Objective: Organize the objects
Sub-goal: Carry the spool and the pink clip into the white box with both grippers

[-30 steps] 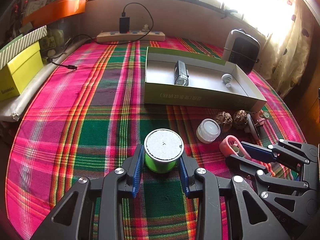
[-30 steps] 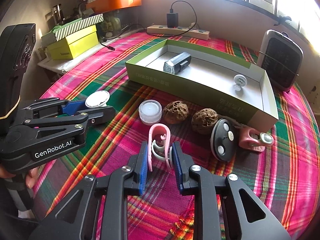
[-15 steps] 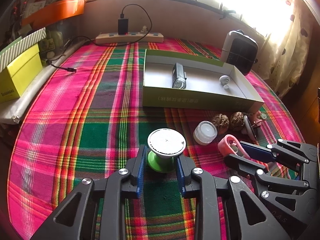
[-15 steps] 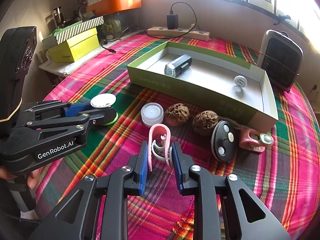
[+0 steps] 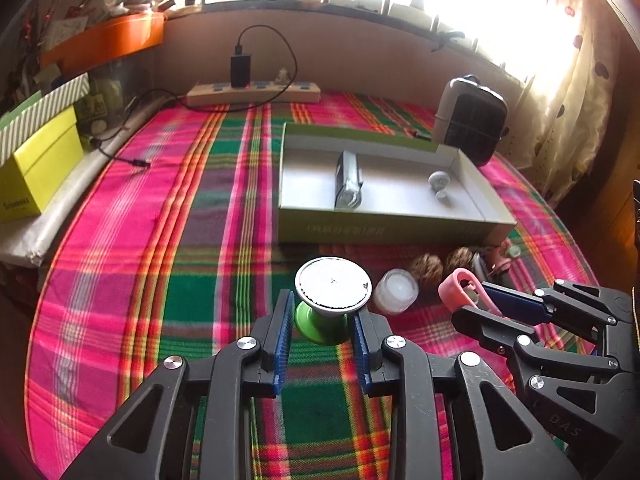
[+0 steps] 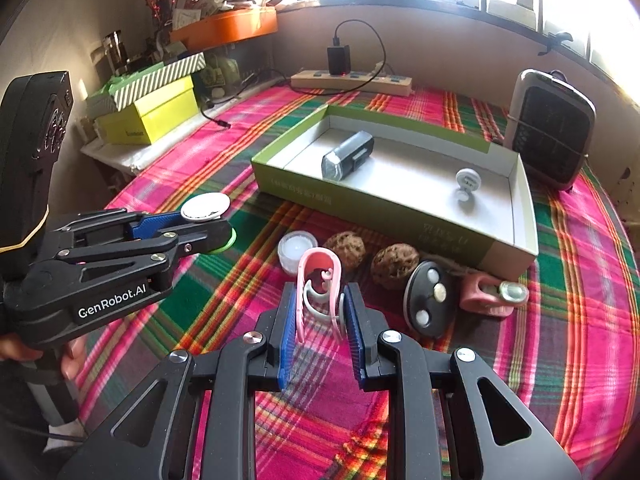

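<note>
Left wrist view: left gripper [image 5: 323, 334] clamped narrow on the green stem of a spool-like green plastic piece with a flat silver-white round top [image 5: 333, 287], blue pads pressing the stem on both sides, the piece raised a little above the pink, green and orange plaid tablecloth [image 5: 168, 280]. Just right of it, a small white round tub [image 5: 396, 292]; beyond that, two brown wrinkled walnuts [image 5: 430, 266]. Farther back, a shallow green cardboard tray with a white inside [image 5: 384, 230], holding a grey-black bike lamp [image 5: 349, 180] and a small white knob-shaped fitting [image 5: 439, 182]. At lower right, right gripper [image 5: 478, 300] gripping a pink plastic loop-shaped clip [image 5: 456, 290]. Behind the tray, a dark-fronted white fan heater [image 5: 472, 120], a beige power strip [image 5: 256, 94] against the wall, a yellow box [image 5: 36, 168] at far left.

Right wrist view: right gripper [image 6: 320, 326] closed narrow on the pink clip [image 6: 318, 280], held upright between the blue pads, a pale grey curved part inside its loop. Ahead, the white tub [image 6: 298, 250], walnuts [image 6: 394, 266], a black oval disc with pale round buttons [image 6: 430, 300] tilted on edge, and a pink holder with a round lens [image 6: 490, 294] beside it. Tray [image 6: 360, 206] behind, lamp [image 6: 347, 156] and white fitting [image 6: 466, 184] inside. At left, left gripper [image 6: 216, 226] gripping the green piece [image 6: 206, 208], a person's fingers [image 6: 70, 360] around its handle.
</note>
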Tool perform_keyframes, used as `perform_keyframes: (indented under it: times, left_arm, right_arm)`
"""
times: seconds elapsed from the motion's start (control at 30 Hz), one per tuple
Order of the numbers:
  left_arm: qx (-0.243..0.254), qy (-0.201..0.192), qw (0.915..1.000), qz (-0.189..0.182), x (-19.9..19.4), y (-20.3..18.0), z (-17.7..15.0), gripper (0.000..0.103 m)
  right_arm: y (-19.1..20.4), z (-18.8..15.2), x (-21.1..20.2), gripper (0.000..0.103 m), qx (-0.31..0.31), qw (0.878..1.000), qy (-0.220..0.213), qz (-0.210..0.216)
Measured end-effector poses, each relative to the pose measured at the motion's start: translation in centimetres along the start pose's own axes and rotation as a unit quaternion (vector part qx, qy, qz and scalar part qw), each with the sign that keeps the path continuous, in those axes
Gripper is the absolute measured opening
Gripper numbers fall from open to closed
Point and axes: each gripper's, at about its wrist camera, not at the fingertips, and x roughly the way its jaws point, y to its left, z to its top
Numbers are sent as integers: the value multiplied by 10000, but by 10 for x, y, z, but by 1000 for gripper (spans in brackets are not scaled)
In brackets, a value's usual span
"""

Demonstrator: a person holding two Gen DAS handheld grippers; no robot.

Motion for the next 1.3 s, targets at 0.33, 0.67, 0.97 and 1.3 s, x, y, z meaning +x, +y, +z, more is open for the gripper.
perform_keyframes:
  times: [0.33, 0.67, 0.97, 1.3]
  left_arm:
    - [65, -107, 9998, -152, 8, -4, 35, 25]
    - [114, -135, 9997, -193, 38, -2, 76, 25]
    - [189, -56, 9996, -203, 73, 0, 101, 25]
    - [194, 132, 9996, -164, 106, 5, 116, 25]
  right_arm:
    - [-21, 27, -6, 24, 253, 9994, -191, -110]
    - [-45, 61, 9, 24, 418, 9988, -194, -173]
    - [-67, 85, 42, 24, 627, 9978, 2, -209]
    - [-79, 106, 77, 24, 673, 9971, 294, -186]
